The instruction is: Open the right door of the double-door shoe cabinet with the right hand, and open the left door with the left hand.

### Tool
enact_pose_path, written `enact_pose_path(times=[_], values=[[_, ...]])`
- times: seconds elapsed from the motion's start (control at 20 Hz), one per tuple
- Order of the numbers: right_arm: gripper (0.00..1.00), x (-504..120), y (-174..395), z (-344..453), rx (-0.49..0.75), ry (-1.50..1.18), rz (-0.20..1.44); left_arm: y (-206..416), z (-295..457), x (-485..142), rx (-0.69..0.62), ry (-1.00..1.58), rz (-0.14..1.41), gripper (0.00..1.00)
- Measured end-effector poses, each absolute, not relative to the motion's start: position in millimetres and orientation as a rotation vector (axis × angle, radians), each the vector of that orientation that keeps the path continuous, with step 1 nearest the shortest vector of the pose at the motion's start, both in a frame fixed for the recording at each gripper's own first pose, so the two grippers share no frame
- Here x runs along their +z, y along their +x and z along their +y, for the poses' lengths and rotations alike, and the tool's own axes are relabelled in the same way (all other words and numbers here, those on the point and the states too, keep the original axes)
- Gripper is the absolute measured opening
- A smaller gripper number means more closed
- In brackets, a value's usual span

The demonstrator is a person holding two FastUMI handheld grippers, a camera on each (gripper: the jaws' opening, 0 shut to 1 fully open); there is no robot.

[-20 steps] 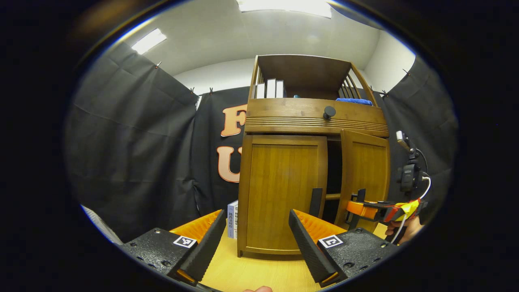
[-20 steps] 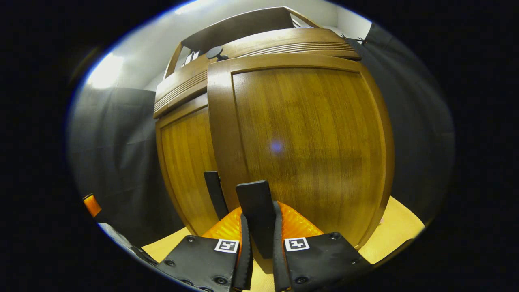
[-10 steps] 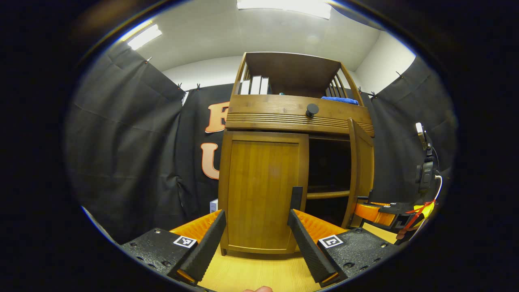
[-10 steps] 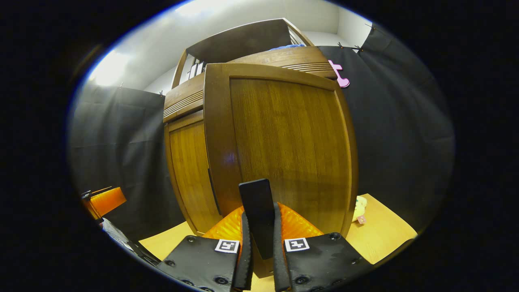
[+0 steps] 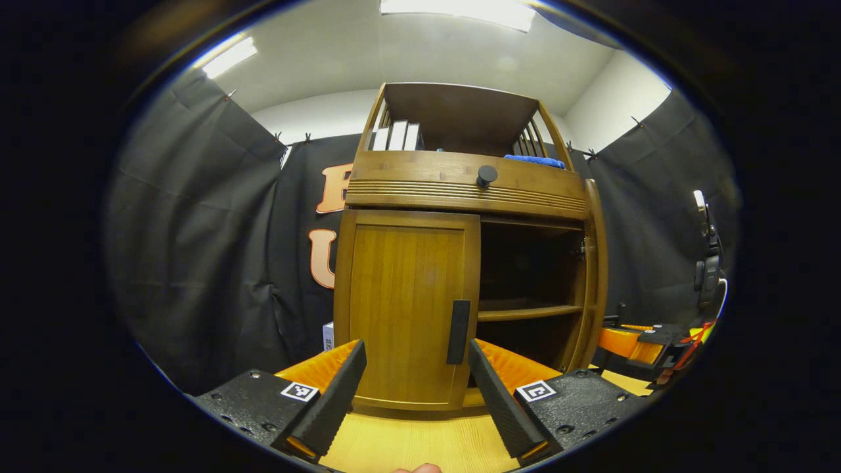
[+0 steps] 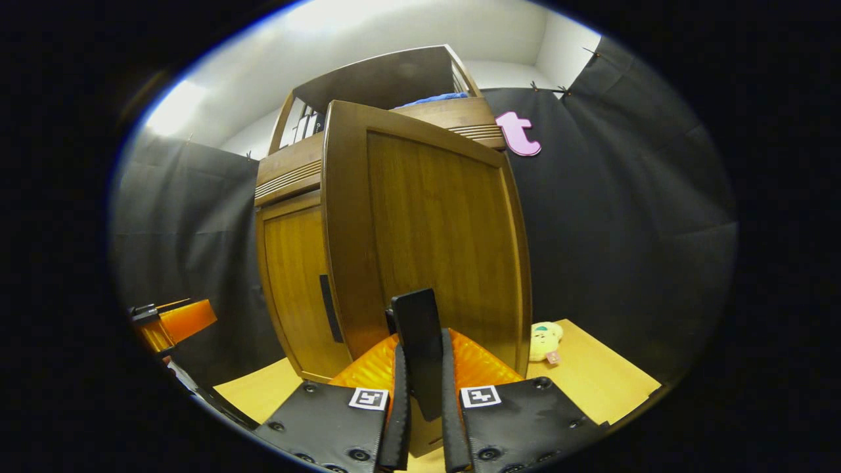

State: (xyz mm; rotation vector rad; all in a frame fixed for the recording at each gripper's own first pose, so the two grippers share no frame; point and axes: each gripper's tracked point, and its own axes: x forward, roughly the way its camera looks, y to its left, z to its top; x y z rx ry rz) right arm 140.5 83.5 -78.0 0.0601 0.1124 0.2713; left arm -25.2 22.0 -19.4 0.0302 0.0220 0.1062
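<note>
The wooden shoe cabinet [image 5: 460, 187] stands on a yellow table. Its left door [image 5: 404, 295] is closed, and the black handle [image 5: 458, 332] sits just inside my right-hand finger. My left gripper [image 5: 415, 349] is open in front of that door, short of touching it. The right door [image 5: 594, 282] stands wide open, seen edge-on, and dark shelves [image 5: 529, 312] show inside. In the right gripper view the right door [image 6: 440, 223] faces me and my right gripper [image 6: 420, 341] is shut on its black handle [image 6: 415, 312]. The left door [image 6: 292, 276] is behind it to the left.
Books [image 5: 396, 136] and a blue cloth [image 5: 533, 159] lie on the top shelf above a round black knob [image 5: 487, 175]. A white box [image 5: 327, 336] stands left of the cabinet. A small plush toy [image 6: 544, 340] lies on the table [image 6: 591, 374] right of the open door.
The right door has swung from slightly ajar to wide open, with my right gripper still on its handle. My left gripper has shifted so the left door's handle lies between its fingers.
</note>
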Motion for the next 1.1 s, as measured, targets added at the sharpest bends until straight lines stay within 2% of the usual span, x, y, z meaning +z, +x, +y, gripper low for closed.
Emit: enact_pose_path(times=[0.3, 0.35, 0.4, 0.8, 0.85, 0.9, 0.95, 1.0, 1.05, 1.1], values=[[0.27, -73.0, 131.8, 55.8, 0.203, 0.036, 0.113, -21.3, 14.4, -24.2, 0.085, 0.000, 0.028, 0.92], [0.27, -72.8, 131.3, 51.5, 0.192, 0.031, 0.113, -21.7, 13.1, -24.3, 0.082, 0.000, 0.028, 0.95], [0.26, -71.4, 130.4, 47.4, 0.180, 0.028, 0.112, -22.4, 12.7, -24.6, 0.080, 0.000, 0.027, 0.92], [0.26, -69.1, 122.4, 9.1, 0.079, 0.016, 0.105, -17.7, 14.1, -29.5, 0.077, -0.003, 0.030, 0.92], [0.31, -67.9, 122.1, 1.2, 0.060, 0.013, 0.105, -18.8, 15.5, -29.3, 0.081, 0.003, 0.024, 0.95], [0.22, -67.7, 123.2, -9.3, 0.030, 0.006, 0.103, -19.6, 17.5, -29.6, 0.086, 0.010, 0.017, 0.92], [0.31, -66.0, 123.3, -18.9, 0.014, 0.003, 0.099, -19.3, 19.2, -29.9, 0.089, 0.015, 0.012, 0.92], [0.30, -64.4, 122.2, -24.5, 0.017, -0.002, 0.098, -18.4, 20.2, -31.5, 0.090, 0.016, 0.011, 0.92], [0.19, -64.2, 123.4, -27.3, 0.027, -0.012, 0.097, -17.7, 20.9, -32.6, 0.086, 0.014, 0.014, 0.92], [0.19, -64.9, 123.5, -29.9, 0.036, -0.029, 0.098, -16.2, 20.8, -34.1, 0.081, 0.012, 0.019, 0.92]])
